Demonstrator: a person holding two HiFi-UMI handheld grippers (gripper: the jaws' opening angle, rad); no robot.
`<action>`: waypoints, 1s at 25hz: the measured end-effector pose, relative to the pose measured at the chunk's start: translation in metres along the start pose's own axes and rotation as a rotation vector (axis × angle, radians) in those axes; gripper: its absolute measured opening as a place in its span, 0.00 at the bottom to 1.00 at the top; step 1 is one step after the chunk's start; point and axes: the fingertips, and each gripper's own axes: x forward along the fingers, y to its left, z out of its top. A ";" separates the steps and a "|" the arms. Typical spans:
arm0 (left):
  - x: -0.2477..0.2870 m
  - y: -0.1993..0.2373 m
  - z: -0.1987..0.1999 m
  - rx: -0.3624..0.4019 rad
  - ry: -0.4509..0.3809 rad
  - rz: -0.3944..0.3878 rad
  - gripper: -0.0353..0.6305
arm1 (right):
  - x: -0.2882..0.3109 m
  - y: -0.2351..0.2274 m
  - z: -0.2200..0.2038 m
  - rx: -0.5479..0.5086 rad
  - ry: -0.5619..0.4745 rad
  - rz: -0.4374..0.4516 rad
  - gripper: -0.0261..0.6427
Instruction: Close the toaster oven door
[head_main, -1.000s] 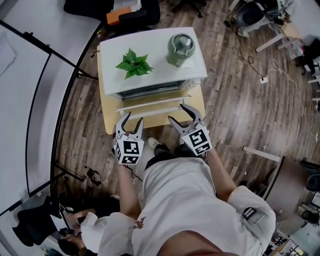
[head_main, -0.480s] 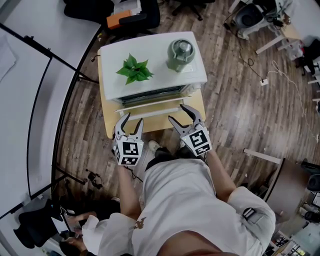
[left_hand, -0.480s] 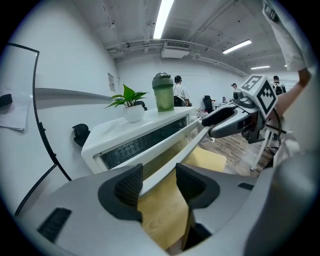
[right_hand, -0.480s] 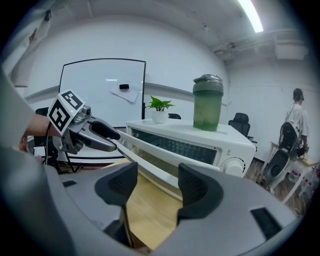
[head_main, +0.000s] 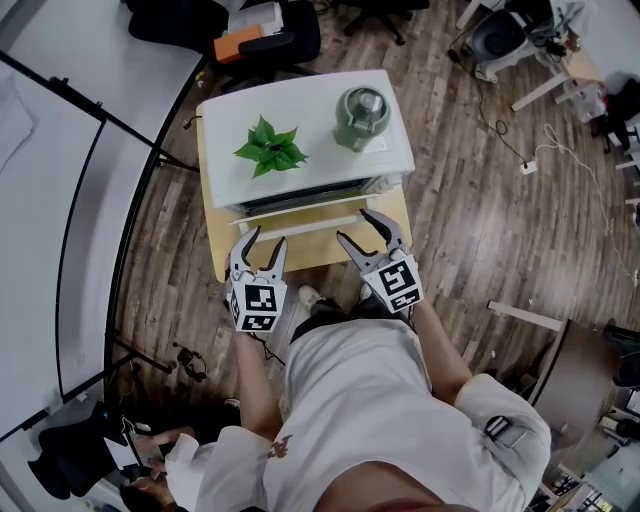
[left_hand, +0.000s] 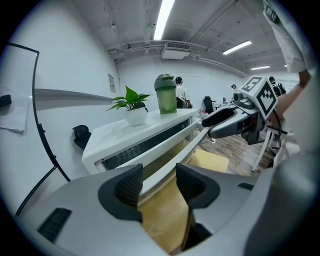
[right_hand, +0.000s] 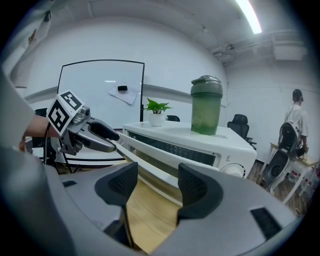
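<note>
The right claw (right_hand: 157, 184) holds its jaws apart with nothing gripped, and through the gap show the raised edge of the half-open door (right_hand: 150, 172) and the wooden table (right_hand: 150, 217) beneath it. Beyond stands the white toaster oven (right_hand: 200, 149), with a knob (right_hand: 234, 170) at its right end and a green bottle (right_hand: 206, 106) and small potted plant (right_hand: 157, 115) upright on its top. At the left, the left claw (right_hand: 111, 140) reaches in with its tips near the door's far end, in front of a whiteboard (right_hand: 100, 85).

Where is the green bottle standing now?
In the head view the green bottle stands on top of the white toaster oven, toward its right end, with the small plant to its left.
</note>
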 end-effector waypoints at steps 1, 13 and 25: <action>0.001 0.001 0.001 0.000 -0.001 0.000 0.36 | 0.001 -0.001 0.001 0.001 -0.002 -0.001 0.42; 0.006 0.009 0.009 0.000 -0.013 0.004 0.36 | 0.008 -0.009 0.009 0.001 -0.016 -0.008 0.42; 0.013 0.019 0.017 0.001 -0.021 0.007 0.36 | 0.016 -0.017 0.017 0.006 -0.031 -0.015 0.42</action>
